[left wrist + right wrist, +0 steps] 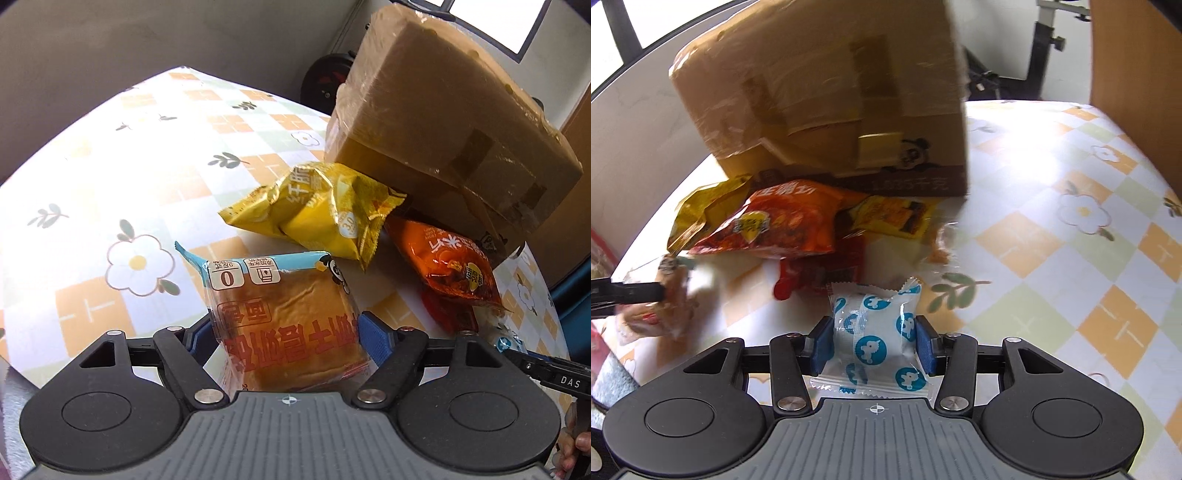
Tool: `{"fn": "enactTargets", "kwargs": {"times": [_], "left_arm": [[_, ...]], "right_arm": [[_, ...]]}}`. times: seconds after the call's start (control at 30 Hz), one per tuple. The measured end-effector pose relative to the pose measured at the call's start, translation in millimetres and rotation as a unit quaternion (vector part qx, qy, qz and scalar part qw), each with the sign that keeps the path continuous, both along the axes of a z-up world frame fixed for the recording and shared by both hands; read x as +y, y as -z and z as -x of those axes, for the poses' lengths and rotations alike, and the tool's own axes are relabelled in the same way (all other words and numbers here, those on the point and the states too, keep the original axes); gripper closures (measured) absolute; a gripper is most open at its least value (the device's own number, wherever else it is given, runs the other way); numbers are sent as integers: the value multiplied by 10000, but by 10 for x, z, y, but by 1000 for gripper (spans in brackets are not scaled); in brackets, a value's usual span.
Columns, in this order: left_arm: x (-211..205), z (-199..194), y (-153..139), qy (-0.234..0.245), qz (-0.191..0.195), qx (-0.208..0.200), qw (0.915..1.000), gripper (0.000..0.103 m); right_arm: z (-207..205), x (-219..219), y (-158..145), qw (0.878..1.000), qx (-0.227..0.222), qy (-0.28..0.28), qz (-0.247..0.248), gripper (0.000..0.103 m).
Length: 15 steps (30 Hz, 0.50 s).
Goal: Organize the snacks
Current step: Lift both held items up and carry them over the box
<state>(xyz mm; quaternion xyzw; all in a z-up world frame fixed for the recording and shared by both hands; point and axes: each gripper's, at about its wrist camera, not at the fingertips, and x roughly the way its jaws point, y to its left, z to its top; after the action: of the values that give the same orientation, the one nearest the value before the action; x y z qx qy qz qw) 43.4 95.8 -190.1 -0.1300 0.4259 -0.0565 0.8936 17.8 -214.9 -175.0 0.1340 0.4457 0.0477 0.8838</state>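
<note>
The left gripper (pixel 288 339) is pinching a bread packet (pixel 284 314) between its blue pads (pixel 375 341), holding it by its two side edges just above the tabletop (pixel 110 206). The right gripper (pixel 873 341) is likewise clamping a small white pouch (pixel 877 332) across its middle, the pads pressing into both flanks.

Both packages are probably light and air-cushioned, so they are likely yielding under pressure rather than resisting it. The bread is soft and would squash if squeezed hard; a gentle hold across the width, as here, seems safest. The film wrappers look slick, so a grip on the body rather than on the crimped seal should slip less.

The bread packet is showing a golden-brown square loaf through clear film, with a pale blue band on top and red lettering below. The small white pouch is carrying round blue emblems and zigzag-cut ends.

Farther out, a crinkled yellow snack bag (pixel 314 210) and an orange snack bag (pixel 447 258) are lying in a loose heap on the flower-patterned cloth, touching one another. In the right wrist view a small yellow sachet (pixel 897 218) and a red packet (pixel 820 273) are lying in the same heap. Behind them a taped cardboard box (pixel 450 129) is standing, its lower edge just beside the bags; it is probably where the snacks are going.
</note>
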Motion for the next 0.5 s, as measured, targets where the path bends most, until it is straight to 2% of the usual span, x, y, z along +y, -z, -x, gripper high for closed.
{"fn": "enactTargets", "kwargs": {"times": [0.17, 0.33, 0.5], "left_arm": [[170, 163, -244, -227, -89, -426, 9988, 22], [224, 232, -583, -358, -110, -1016, 9941, 22], [185, 201, -961, -385, -211, -1623, 9858, 22]], "right_arm": [[74, -209, -119, 9991, -263, 334, -6, 60], [72, -334, -456, 9945, -938, 466, -17, 60], [3, -341, -889, 9846, -1705, 385, 25, 60]]}}
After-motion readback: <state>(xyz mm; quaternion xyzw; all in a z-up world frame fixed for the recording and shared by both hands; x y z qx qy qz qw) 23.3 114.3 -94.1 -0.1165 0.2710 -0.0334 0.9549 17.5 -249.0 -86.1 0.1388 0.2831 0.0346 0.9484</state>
